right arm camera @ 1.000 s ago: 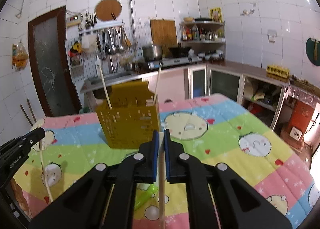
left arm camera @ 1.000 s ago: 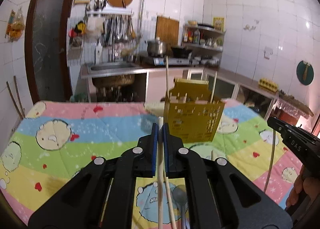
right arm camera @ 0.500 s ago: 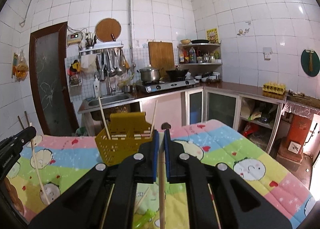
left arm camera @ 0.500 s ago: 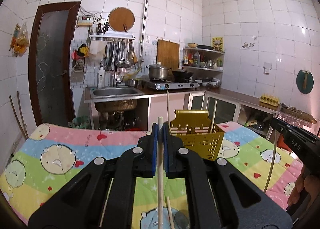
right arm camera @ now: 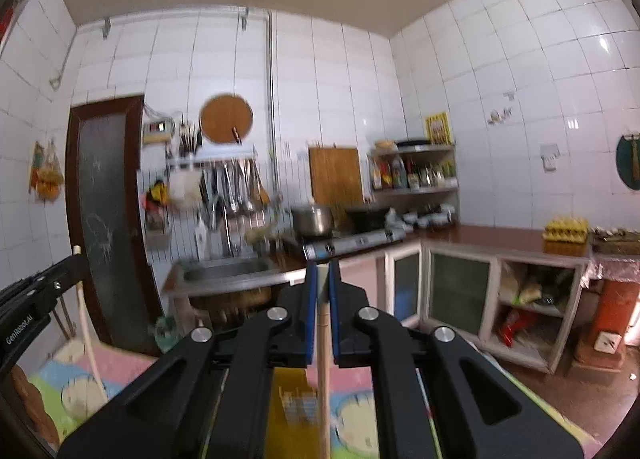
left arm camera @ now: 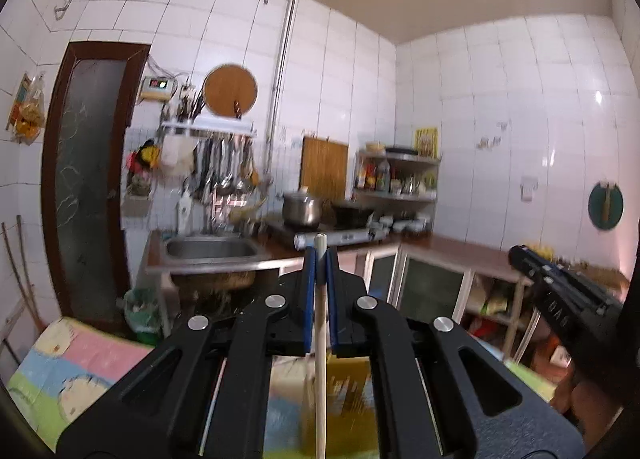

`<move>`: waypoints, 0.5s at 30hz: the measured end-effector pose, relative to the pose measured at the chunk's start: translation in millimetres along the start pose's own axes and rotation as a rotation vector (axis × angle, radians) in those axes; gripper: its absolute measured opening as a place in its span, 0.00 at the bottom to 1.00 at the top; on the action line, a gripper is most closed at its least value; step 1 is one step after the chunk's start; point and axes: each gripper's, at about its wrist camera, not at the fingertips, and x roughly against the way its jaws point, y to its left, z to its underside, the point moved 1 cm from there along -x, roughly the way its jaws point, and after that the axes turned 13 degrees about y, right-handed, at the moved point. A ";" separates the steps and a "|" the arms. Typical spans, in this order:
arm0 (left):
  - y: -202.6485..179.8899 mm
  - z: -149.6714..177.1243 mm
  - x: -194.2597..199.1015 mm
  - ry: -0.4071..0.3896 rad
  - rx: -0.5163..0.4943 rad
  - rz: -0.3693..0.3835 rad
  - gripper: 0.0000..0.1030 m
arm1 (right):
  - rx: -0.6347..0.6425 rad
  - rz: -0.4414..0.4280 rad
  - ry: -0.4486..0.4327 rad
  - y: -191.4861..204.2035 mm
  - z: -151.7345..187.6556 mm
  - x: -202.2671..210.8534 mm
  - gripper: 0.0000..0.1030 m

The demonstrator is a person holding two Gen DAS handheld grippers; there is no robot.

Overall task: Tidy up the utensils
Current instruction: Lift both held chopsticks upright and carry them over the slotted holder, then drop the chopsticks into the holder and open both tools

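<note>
My left gripper (left arm camera: pixel 319 259) is shut on a pale wooden chopstick (left arm camera: pixel 320 359) that hangs down between its arms. My right gripper (right arm camera: pixel 323 275) is shut on a second wooden chopstick (right arm camera: pixel 323 371). Both are raised high and tilted up toward the kitchen wall. The yellow perforated utensil basket (left arm camera: pixel 348 391) is mostly hidden below my left gripper; it also shows blurred under my right gripper (right arm camera: pixel 290 399). The right gripper appears at the right edge of the left wrist view (left arm camera: pixel 560 291). The left gripper with its chopstick appears at the left of the right wrist view (right arm camera: pixel 36 291).
The table with the colourful cartoon cloth (left arm camera: pixel 60 371) lies low in both views. Behind it are a sink counter (left arm camera: pixel 212 251), a stove with a pot (left arm camera: pixel 300 211), hanging utensils, a shelf of bottles (right arm camera: pixel 412 175) and a brown door (left arm camera: pixel 88 179).
Both grippers have tilted and risen, each keeping its chopstick. The basket and table have dropped from mid-frame to the bottom edge, and the views now blur with motion.
</note>
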 end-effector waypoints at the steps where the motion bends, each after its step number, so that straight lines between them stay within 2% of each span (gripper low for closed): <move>1: -2.8 -6.1 -7.2 -0.019 -0.002 0.003 0.04 | -0.006 -0.006 -0.012 0.1 -6.5 -8.2 0.06; 5: -11.9 -22.7 -45.8 -0.061 0.000 0.009 0.04 | -0.008 -0.034 -0.043 3.8 -23.7 -49.4 0.06; 8: -14.2 -22.2 -77.1 -0.070 0.018 0.013 0.04 | 0.006 -0.052 -0.048 9.9 -20.4 -77.6 0.06; 11: -14.9 -10.6 -108.8 -0.047 0.021 0.016 0.04 | 0.012 -0.063 -0.034 12.9 -4.6 -99.9 0.06; 15: -11.3 31.6 -140.3 0.037 0.014 0.012 0.04 | 0.027 -0.061 0.021 12.6 30.3 -126.3 0.06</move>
